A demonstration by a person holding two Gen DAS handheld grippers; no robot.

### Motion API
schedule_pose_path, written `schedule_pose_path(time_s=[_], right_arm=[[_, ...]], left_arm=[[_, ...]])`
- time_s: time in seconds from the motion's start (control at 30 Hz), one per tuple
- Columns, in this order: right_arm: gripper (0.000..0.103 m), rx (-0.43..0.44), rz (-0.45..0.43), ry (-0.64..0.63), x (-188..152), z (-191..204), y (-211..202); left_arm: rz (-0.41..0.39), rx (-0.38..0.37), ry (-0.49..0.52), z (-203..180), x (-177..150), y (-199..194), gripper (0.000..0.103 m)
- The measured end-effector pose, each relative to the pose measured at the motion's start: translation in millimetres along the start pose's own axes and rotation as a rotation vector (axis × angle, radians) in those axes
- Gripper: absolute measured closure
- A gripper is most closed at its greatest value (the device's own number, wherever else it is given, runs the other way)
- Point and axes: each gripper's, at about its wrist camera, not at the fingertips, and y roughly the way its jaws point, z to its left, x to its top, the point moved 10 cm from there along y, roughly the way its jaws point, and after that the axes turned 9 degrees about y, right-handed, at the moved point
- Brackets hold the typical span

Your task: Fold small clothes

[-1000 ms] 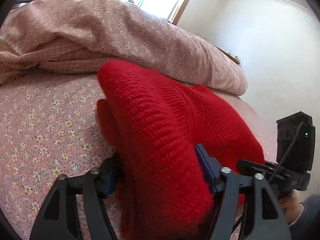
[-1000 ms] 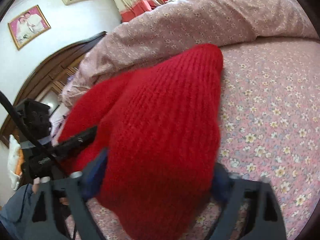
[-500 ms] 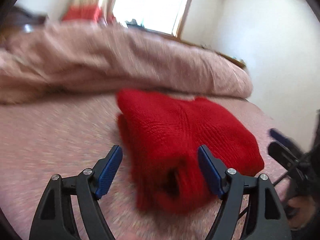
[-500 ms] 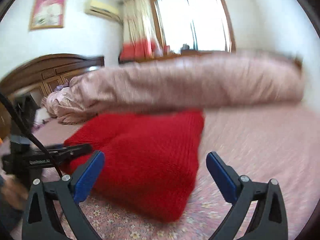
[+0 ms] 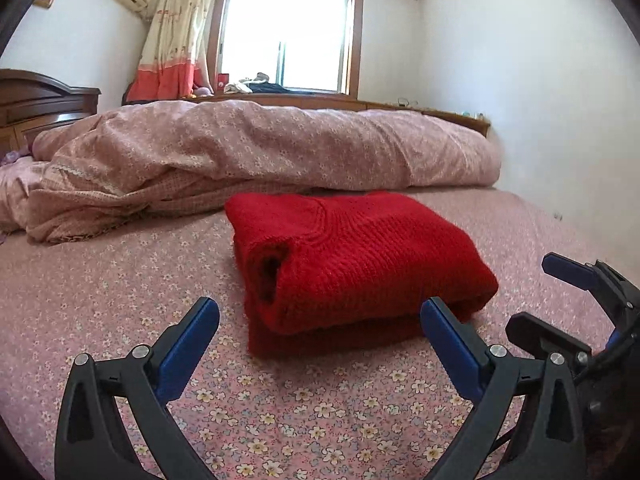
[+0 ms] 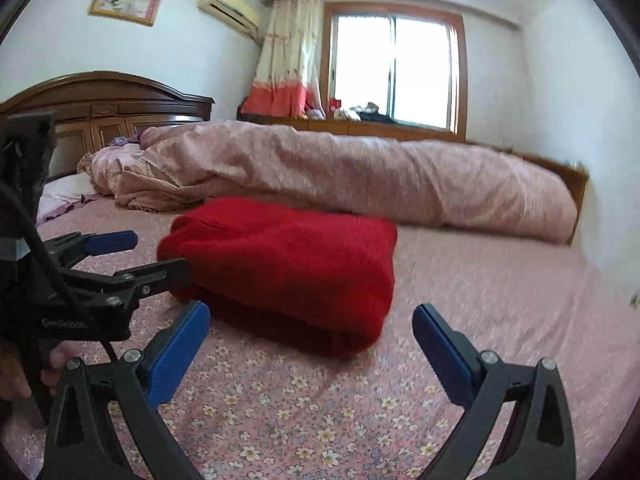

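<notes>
Red knit sweater (image 5: pixel 352 256) on pink flower-print bedsheet (image 5: pixel 120 300).

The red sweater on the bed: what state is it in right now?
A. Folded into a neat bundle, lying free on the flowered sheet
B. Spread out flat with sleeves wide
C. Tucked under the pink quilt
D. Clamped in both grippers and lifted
A. The red sweater lies folded on the flowered sheet, in front of the pink quilt, with nothing gripping it.

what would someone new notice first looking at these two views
The bright red knit sweater, folded into a thick bundle, lies on the pink flowered bedsheet in front of a rumpled pink quilt. Nearer the camera, the left gripper and right gripper flank it with blue pads apart, holding nothing.
</notes>
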Motion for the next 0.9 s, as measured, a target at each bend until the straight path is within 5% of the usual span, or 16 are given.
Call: schedule_pose_path(time_s=[0.9], right_arm=[[0.0,0.019,0.012,0.024,-7.2,0.1,2.2]], left_arm=[[0.014,0.006,0.023,-3.7,-2.2,-2.1,0.005]])
